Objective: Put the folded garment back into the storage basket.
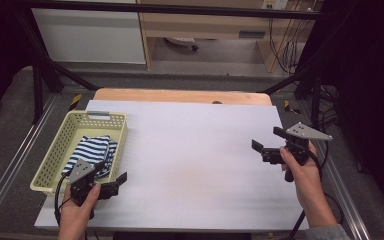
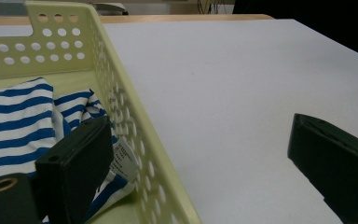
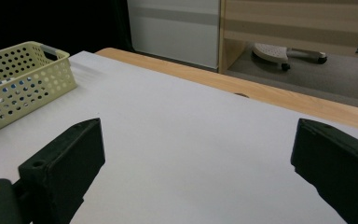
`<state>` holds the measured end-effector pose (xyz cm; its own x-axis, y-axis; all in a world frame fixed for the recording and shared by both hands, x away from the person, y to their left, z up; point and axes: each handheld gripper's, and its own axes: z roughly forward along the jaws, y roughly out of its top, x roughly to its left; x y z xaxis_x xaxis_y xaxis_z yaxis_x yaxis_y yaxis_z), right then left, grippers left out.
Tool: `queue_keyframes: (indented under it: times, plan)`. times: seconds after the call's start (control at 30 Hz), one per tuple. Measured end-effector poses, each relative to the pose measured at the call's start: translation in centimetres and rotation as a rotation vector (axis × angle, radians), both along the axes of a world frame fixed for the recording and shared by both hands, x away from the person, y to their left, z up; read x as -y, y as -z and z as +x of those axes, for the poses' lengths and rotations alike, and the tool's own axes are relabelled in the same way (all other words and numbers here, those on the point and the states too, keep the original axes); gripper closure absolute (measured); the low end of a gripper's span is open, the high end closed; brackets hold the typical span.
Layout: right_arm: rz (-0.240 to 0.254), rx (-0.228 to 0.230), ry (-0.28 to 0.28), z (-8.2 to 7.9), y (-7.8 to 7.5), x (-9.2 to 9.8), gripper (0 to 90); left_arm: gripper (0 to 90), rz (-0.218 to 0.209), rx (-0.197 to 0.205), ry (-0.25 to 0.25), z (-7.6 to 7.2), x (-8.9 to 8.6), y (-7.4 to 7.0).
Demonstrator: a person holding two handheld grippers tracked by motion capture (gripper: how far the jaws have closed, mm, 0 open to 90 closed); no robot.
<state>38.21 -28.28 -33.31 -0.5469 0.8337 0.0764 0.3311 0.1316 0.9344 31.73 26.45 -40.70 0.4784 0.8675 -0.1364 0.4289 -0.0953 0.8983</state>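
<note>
Striped blue-and-white cloth (image 1: pixel 92 152) lies in the yellow basket (image 1: pixel 55 150) at the tabletop's (image 1: pixel 200 150) left edge. Left hand-held gripper (image 1: pixel 112 182) straddles the basket wall, jaws apart; it might pinch the wall instead. Right hand-held gripper (image 1: pixel 266 141) waits apart too, holding nothing.

A bench (image 1: pixel 190 165) stands in the middle of the room, its top covered by a plain white sheet. Along the far edge a strip of bare light wood (image 1: pixel 180 95) shows beyond the sheet. At the left side of the bench sits a pale yellow perforated plastic basket (image 1: pixel 55 150), reaching the near-left edge of the sheet. Inside the basket lies a folded blue-and-white striped cloth (image 1: pixel 92 150).
</note>
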Motion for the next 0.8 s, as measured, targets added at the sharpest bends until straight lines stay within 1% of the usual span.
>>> queue_keyframes:
  times: [0.17,0.4,0.53,0.6,0.8]
  plan:
    - [0.007,-0.011,0.019,-0.3,0.8,0.5,3.2,6.9,0.003,0.004,-0.001,0.0,0.1,0.0]
    - [0.021,0.006,0.030,-0.9,1.7,0.6,3.2,6.8,0.004,0.003,-0.001,-0.1,0.1,0.0]
    - [0.021,0.019,0.035,-1.3,2.1,0.7,3.2,6.8,0.007,0.000,-0.003,-0.1,0.0,0.1]
    - [0.021,0.029,0.041,-1.6,2.4,0.7,3.2,6.4,0.008,0.006,-0.010,-0.1,-0.1,0.1]
    - [0.025,0.020,0.041,-2.4,3.3,0.6,3.2,5.9,0.005,0.008,-0.013,-0.1,-0.1,0.0]
